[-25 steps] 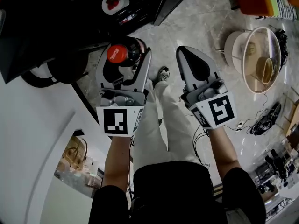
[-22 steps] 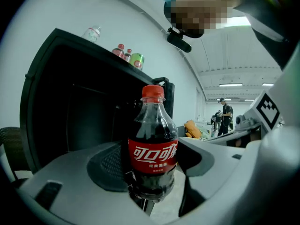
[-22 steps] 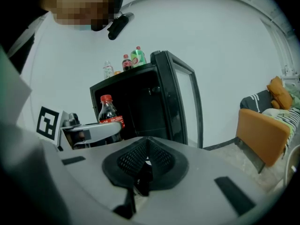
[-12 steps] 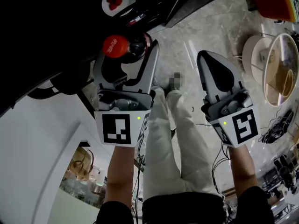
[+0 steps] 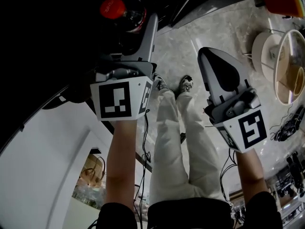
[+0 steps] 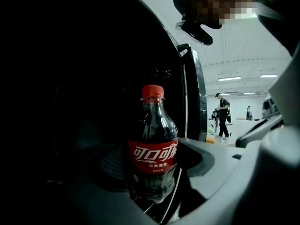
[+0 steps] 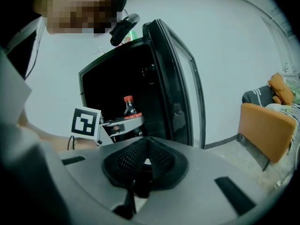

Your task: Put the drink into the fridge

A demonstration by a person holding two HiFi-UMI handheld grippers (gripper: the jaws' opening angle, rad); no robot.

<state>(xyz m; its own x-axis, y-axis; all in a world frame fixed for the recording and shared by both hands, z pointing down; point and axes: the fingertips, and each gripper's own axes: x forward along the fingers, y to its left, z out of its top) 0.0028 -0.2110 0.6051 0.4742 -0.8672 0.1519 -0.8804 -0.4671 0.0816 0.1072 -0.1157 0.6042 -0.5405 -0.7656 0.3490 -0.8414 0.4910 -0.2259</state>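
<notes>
A cola bottle with a red cap and red label stands upright between the jaws of my left gripper, which is shut on it. In the head view the bottle is at the top, reaching into the dark inside of the black fridge. The right gripper view shows the bottle and the left gripper inside the fridge, whose door stands open. My right gripper is shut with nothing in it, held over the floor to the right.
A round white side table stands on the marble floor at the right, with cables below it. An orange chair is to the right of the fridge. The person's legs are below the grippers. People stand far off.
My left gripper has carried the bottle forward and up into the dark fridge opening. The right gripper has shifted slightly right and stayed shut.
</notes>
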